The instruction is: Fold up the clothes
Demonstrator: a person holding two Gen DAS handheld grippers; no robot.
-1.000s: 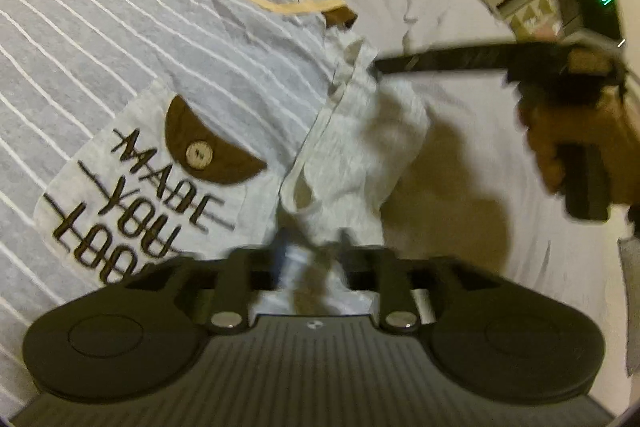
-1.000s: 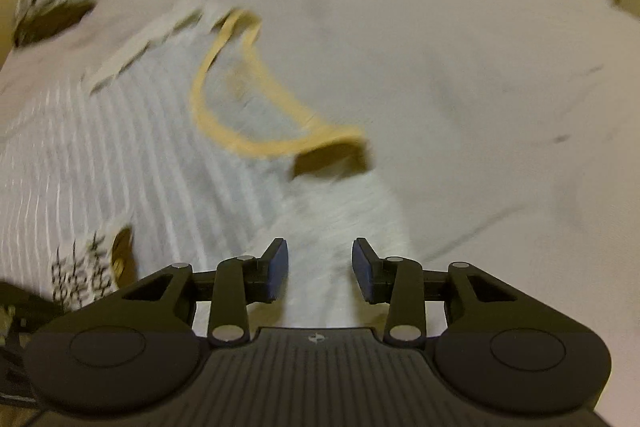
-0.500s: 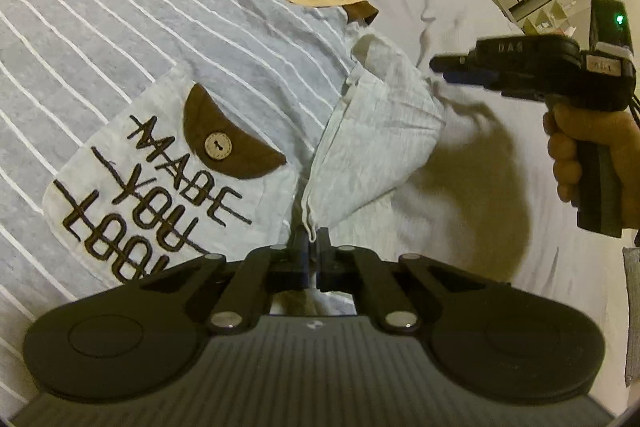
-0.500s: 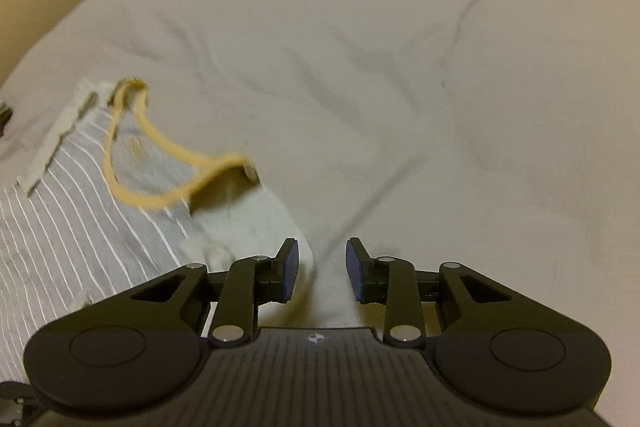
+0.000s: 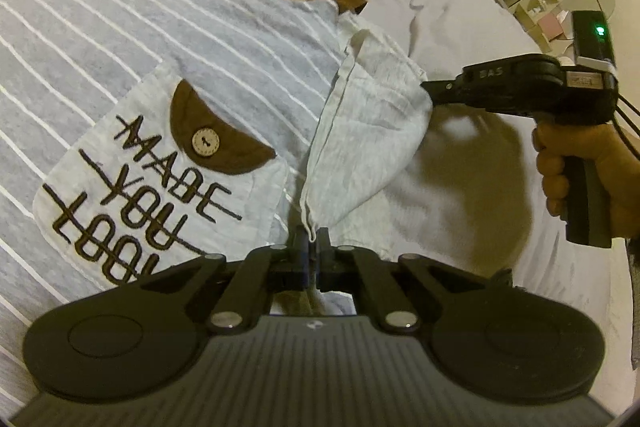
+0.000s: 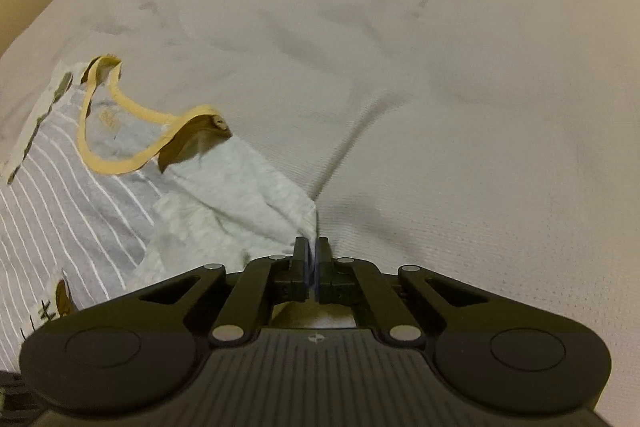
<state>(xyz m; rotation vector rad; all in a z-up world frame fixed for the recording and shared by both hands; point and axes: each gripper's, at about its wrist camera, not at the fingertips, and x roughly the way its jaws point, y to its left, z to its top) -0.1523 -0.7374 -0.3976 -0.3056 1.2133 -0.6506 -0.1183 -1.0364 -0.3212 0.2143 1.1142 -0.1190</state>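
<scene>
Striped shirt (image 5: 168, 39) lying flat on a white bedsheet (image 6: 440, 87); its pale sleeve (image 5: 368, 131) raised at two corners. Left gripper (image 5: 313, 245) clamped on the sleeve's hem; right gripper (image 6: 312, 255) pinching its outer corner.

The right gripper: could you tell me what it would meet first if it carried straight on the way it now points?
The right gripper is shut on the sleeve, so that comes first. Beyond it lies the bare bed sheet, probably the next contact, though depth is unclear.
</scene>
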